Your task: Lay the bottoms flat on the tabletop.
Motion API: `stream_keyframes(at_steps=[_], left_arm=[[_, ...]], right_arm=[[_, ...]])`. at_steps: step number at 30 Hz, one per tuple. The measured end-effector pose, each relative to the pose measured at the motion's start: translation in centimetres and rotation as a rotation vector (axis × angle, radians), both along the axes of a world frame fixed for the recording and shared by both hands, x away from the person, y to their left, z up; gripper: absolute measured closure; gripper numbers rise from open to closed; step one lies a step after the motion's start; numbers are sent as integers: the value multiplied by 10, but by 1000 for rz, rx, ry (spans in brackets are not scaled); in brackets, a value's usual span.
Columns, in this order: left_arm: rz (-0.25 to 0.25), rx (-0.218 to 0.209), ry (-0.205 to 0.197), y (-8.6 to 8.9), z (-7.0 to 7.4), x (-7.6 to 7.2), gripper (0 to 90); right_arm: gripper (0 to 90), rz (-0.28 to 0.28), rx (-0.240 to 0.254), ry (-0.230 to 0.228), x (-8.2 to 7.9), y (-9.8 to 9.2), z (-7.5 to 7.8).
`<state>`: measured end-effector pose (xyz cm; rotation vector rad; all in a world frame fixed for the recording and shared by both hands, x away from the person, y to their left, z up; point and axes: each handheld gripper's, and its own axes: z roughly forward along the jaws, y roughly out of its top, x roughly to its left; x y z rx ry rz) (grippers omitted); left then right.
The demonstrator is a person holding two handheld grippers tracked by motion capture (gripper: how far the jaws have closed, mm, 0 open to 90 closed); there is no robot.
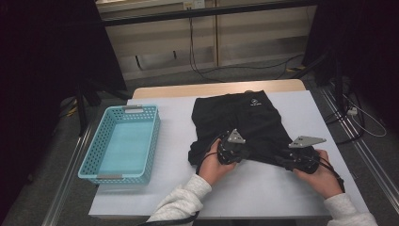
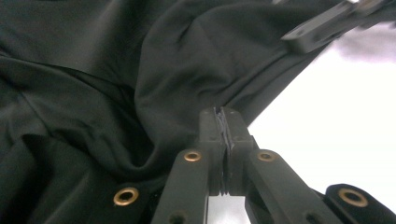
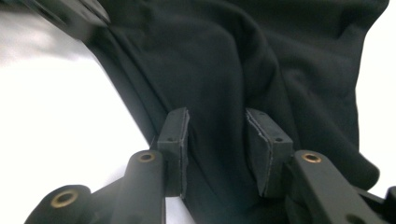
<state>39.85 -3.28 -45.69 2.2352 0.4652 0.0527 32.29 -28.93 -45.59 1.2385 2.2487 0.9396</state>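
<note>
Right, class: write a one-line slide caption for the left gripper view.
Left gripper with its fingers pinched shut at the edge of a rumpled black garment on a white table.

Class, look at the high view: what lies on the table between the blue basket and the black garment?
Nothing. In the high view, the stretch between the blue basket and the black garment is bare white table.
</note>
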Motion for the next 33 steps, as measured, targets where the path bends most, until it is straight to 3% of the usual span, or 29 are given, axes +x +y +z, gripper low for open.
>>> stream_keyframes(at_steps=[1,3,5,10,14,17,19,24,25,28,29,33], left_arm=[[0,-8,1,1,1,-1,886],[-1,-12,-2,4,5,-2,886],[-1,-13,-6,7,8,-3,887],[-1,-24,-1,21,14,-7,886],[8,-19,9,33,15,-8,884],[10,-11,13,37,14,-9,882],[6,-5,14,36,13,-9,881],[8,7,14,34,10,-8,880],[9,7,18,34,9,-7,880],[16,13,22,35,9,-7,882],[18,9,23,36,9,-7,883],[34,2,23,40,11,-4,885]], right_arm=[[620,1,-5,8,1,0,-2],[802,-3,12,11,2,-3,-1],[869,8,65,17,1,-5,3],[852,47,162,-2,-7,-3,20],[683,6,219,-32,-8,-7,28],[610,-53,210,-37,-7,-16,25],[586,-90,170,-37,-5,-23,22],[607,-123,100,39,0,-29,3],[631,-120,95,56,2,-28,-1],[857,-99,93,69,4,-27,-2],[893,-101,98,73,5,-28,-2],[900,-129,124,30,6,-35,8]])
